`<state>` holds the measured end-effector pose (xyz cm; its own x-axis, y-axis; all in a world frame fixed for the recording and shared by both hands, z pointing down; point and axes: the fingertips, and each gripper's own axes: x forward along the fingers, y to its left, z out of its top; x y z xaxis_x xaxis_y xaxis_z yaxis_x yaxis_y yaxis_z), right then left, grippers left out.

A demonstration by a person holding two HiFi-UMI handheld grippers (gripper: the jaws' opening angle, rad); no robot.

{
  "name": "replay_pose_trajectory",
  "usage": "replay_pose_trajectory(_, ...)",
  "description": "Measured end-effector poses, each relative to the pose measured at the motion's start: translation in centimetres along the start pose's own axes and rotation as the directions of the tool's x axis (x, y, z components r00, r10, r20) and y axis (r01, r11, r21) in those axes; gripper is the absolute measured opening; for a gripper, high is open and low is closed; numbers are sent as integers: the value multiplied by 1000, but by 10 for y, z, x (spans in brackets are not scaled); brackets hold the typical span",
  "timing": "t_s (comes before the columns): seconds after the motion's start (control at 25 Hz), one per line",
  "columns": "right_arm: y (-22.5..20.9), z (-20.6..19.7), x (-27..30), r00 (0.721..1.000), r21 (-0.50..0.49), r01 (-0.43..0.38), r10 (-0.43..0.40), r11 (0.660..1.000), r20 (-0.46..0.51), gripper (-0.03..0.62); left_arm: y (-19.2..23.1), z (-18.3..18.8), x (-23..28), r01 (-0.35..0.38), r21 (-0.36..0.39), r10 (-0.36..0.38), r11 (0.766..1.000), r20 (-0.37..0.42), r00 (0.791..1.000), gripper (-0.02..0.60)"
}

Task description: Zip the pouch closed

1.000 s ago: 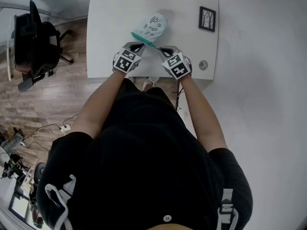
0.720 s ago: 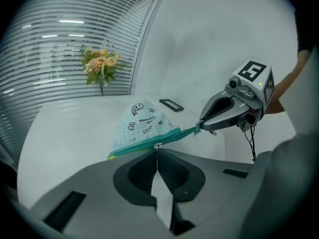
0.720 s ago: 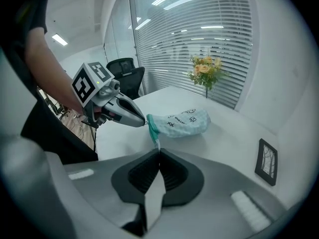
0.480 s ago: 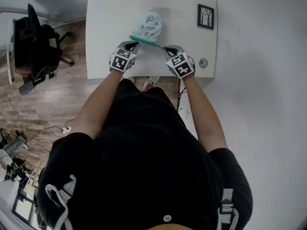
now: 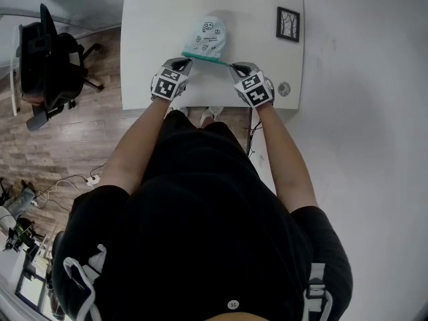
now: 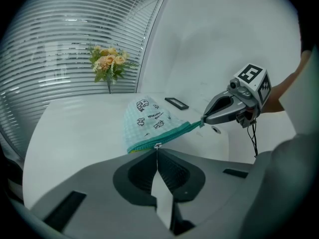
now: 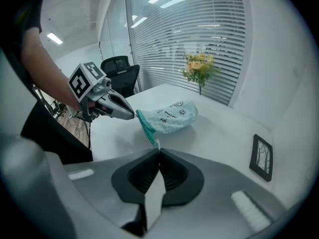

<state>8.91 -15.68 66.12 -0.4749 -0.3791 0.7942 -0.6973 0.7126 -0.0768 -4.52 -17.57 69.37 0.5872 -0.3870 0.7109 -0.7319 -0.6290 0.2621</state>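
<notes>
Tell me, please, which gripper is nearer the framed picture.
The right gripper: the framed picture lies beyond it; the left gripper holds the pouch's opposite end.

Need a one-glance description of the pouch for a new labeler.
On the white table, look past the left gripper and right gripper. The pouch is pale-mint fabric with cartoon doodles and a teal zipper edge both grippers pinch, unlike the black picture frame nearby.

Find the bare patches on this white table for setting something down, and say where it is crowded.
Free: the left of the table, from its edge to the pouch; the strip between pouch and picture frame. Crowded: the front middle, where left gripper and right gripper clamp the pouch's zip edge.
</notes>
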Motion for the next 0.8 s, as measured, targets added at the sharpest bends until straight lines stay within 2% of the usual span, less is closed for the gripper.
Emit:
replay_pose_trajectory(0.2, -5, 1, 2, 1000, -3, 3, -3, 1000, 0, 11, 1, 0, 1, -6, 6, 6, 1000, -1, 1000, 11)
replay_pose_trajectory(0.48, -14, -4, 1, 1000, -21, 20, -20, 1000, -17, 11, 17, -7, -2, -35, -33, 35, 999, -10, 999, 11)
replay_pose_trajectory(0.8, -25, -7, 3, 999, -25, 32, -32, 999, -31, 11, 19, -10, 1, -34, -40, 33, 999, -7, 999, 12)
